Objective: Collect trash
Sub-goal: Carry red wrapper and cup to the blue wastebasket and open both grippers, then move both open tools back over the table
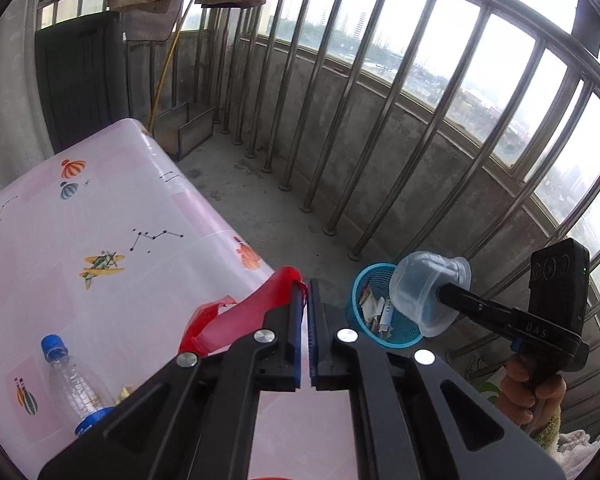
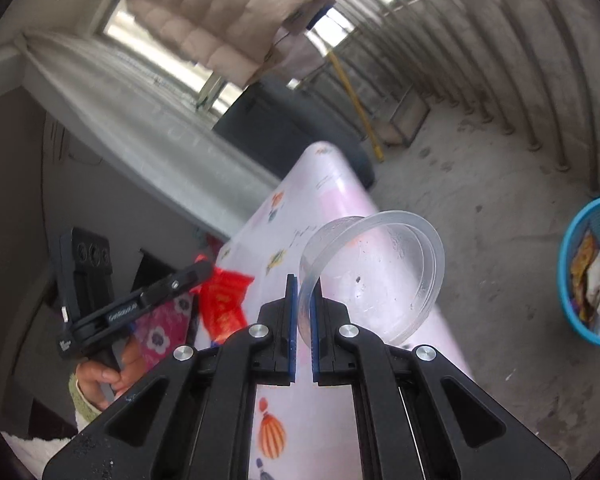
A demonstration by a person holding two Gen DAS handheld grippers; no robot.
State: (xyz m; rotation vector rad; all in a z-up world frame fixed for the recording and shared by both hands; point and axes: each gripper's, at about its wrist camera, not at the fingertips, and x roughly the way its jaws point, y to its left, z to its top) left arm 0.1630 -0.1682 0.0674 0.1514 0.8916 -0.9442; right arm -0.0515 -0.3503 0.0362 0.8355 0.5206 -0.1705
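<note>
My left gripper [image 1: 305, 286] is shut on a red plastic bag [image 1: 236, 316] and holds it over the table's right edge; the bag also shows in the right wrist view [image 2: 224, 304]. My right gripper [image 2: 305, 284] is shut on the rim of a clear plastic cup [image 2: 380, 276]. In the left wrist view the cup [image 1: 424, 290] hangs just above the blue trash basket [image 1: 370, 280] on the floor. The basket [image 2: 572, 276] holds several wrappers. An empty clear bottle with a blue cap [image 1: 74, 384] lies on the table [image 1: 100, 216].
The table has a pink-white cloth with balloon and plane prints. A metal railing [image 1: 380, 120] on a concrete wall bounds the balcony to the right. A metal box [image 1: 188, 128] and a yellow pole [image 1: 164, 68] stand at the far end. Laundry hangs overhead.
</note>
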